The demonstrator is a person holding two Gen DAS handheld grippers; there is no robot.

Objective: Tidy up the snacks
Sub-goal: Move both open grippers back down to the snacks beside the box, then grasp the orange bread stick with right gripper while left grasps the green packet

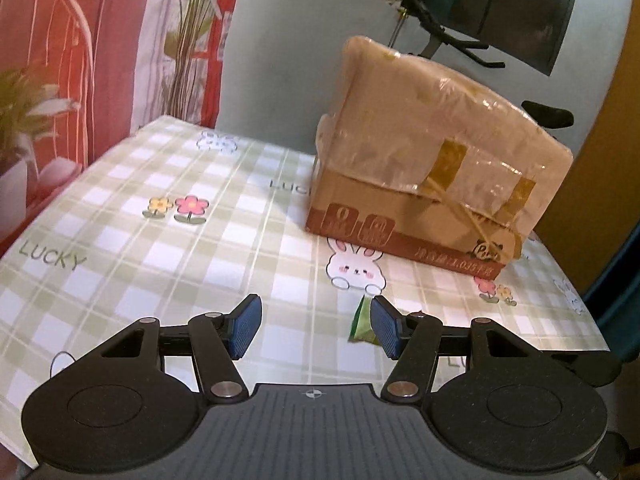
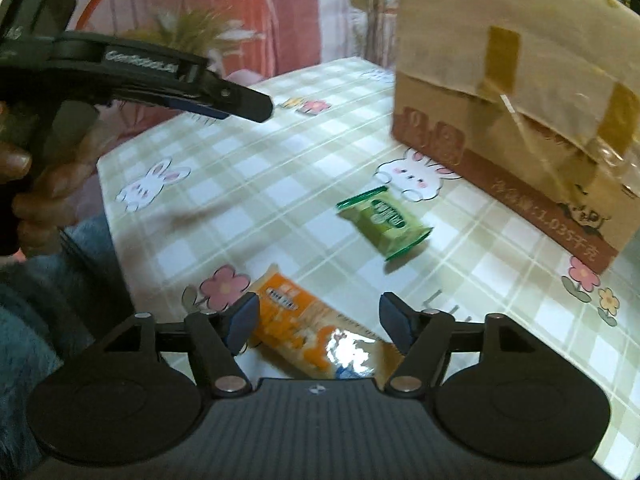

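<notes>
The right hand-held gripper (image 2: pixel 318 322) is low over the tabletop (image 2: pixel 248 184), and its two blue pads are apart. The orange snack (image 2: pixel 308 332) lies flat under it, slanting across the gap between the pads. The pads do not press on it yet. Nothing is held.

The green snack (image 2: pixel 382 222) lies a little farther out, near the front of the box (image 2: pixel 500 92). The box stands on the tabletop with tape over its flaps, so from here it looks closed.

The left hand-held gripper (image 1: pixel 316 326) is also apart and holds nothing. From its own camera, a bit of the green snack (image 1: pixel 362 322) peeks out just beside its right pad.

The step now seems to be picking up the orange snack. To do it well, I would turn the right gripper so the pads sit on the two long sides of the pack, not on its ends. Go down until the pads are almost on the tabletop, then close gently. The wrapper is shiny and may slip, so squeeze near the middle, but not hard, or the snack inside may break.

The left gripper can wait near the green snack and stay clear of the right one. I cannot tell where the snacks should end up.
</notes>
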